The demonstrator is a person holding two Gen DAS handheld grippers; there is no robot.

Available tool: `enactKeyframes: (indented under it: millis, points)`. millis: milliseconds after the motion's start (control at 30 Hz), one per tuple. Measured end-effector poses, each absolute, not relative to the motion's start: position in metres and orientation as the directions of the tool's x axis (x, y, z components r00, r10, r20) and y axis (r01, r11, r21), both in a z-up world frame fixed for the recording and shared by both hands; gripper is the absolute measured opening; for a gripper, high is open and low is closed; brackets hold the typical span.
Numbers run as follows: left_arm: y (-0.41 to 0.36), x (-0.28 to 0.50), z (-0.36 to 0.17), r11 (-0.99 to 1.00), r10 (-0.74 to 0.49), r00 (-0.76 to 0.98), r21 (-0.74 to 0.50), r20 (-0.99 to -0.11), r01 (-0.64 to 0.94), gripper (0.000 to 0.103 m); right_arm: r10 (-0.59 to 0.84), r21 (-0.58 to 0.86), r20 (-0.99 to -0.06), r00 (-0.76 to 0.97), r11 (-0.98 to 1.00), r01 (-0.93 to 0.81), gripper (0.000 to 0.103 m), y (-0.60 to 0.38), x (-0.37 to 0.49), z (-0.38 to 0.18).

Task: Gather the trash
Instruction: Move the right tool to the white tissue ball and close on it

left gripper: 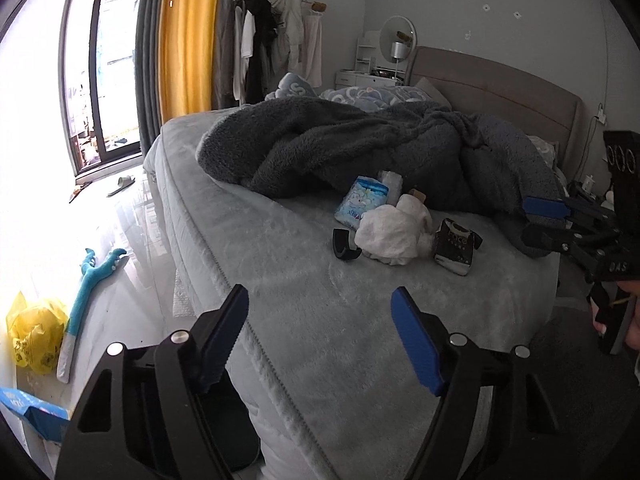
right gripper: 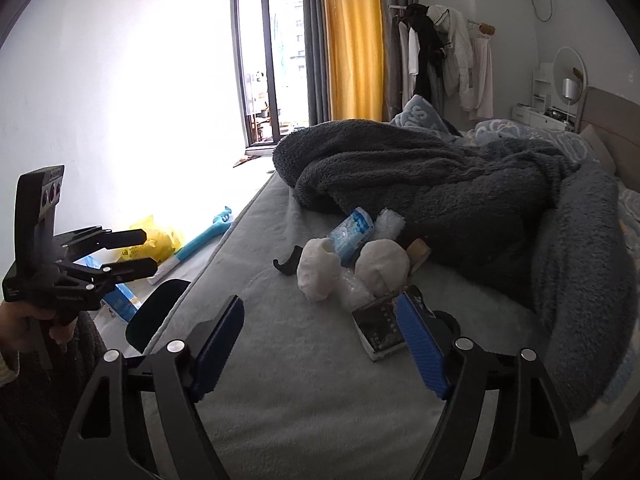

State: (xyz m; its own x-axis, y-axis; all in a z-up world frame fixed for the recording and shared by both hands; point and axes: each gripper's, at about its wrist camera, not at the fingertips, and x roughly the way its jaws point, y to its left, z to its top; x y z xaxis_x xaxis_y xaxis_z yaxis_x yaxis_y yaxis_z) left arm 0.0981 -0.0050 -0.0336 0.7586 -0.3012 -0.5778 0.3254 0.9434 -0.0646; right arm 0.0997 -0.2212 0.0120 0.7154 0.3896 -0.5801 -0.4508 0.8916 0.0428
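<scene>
Left hand-held gripper (left gripper: 320, 344): jaws spread wide, nothing between them, hovering over the near edge of the bed (left gripper: 280, 248). Right hand-held gripper (right gripper: 322, 340): jaws likewise wide apart and empty, over the bed surface; its right finger overlaps the near corner of the black carton (right gripper: 378, 328) in the view, contact cannot be confirmed.

Trash cluster sits on the grey bed cover at 12 o'clock from the left hand-held gripper, just in front of the dark fleece blanket (left gripper: 360, 140). Contents in the left wrist view: crumpled white tissue wad (left gripper: 388, 236) at centre; black curved plastic piece (left gripper: 345, 245) touching it at 9 o'clock; blue-and-white wrapper pack (left gripper: 362, 200) at 11 o'clock; crushed black carton at 3 o'clock, slightly apart. A brown-capped item behind the tissue is too obscured to identify.

Floor at 9 o'clock: yellow plastic bag (left gripper: 34, 328), blue plush toy (left gripper: 90, 280), blue box (left gripper: 32, 412).
</scene>
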Motion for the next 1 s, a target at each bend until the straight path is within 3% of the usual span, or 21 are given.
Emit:
enactKeyframes:
  millis: [300,1000]
  points:
    - [-0.008,0.134,-0.045,0.903,-0.386,0.715,-0.08,-0.584,0.422,0.065,0.422,0.102,-0.633,0.649,0.877,-0.47,0.071,-0.212,0.136,-0.005]
    - [-0.024,0.221,-0.08,0.77,-0.535,0.565,-0.089,-0.628,0.631,0.064,0.435,0.119,-0.699,0.567,0.854,-0.507,0.061,-0.189,0.202,-0.037]
